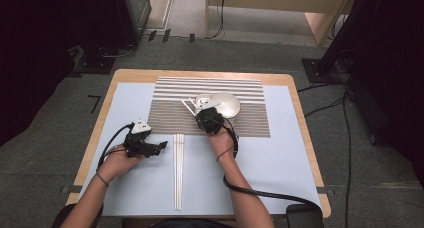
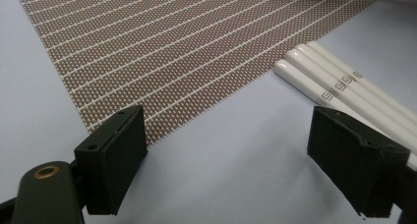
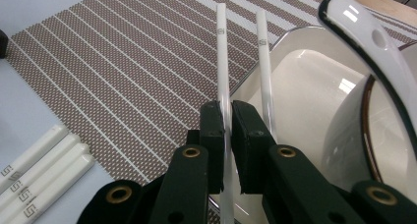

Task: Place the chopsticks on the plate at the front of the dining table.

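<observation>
**White chopstick clamped over striped mat**

White and glossy, a single chopstick [image 3: 222,62] sits pinched between the jaws of the right gripper [image 3: 226,130], which are pressed together on its shaft above the brown-and-white striped placemat [image 3: 123,67]. A second chopstick [image 3: 264,67] lies just beside it, resting against the rim of a white rectangular dish [image 3: 300,81], with a white spoon [image 3: 369,42] arching over a round bowl [image 3: 388,135] at the far side. Each stick carries a small grey angular emblem near its upper end; it cannot be read as letters. The same grey mark appears on the spare chopsticks [image 2: 339,86] lying side by side on the pale blue sheet [image 2: 231,155] just off the mat's corner.

The left gripper [image 2: 226,160] rests low over that sheet, its jaws wide apart with nothing between them, the spare sticks near its one jaw.

From above, the blue sheet covers a wooden table [image 1: 295,88] standing on grey carpet [image 1: 50,138]. Black cables [image 1: 345,138] trail across the floor, and dark equipment flanks the room's edges.
</observation>
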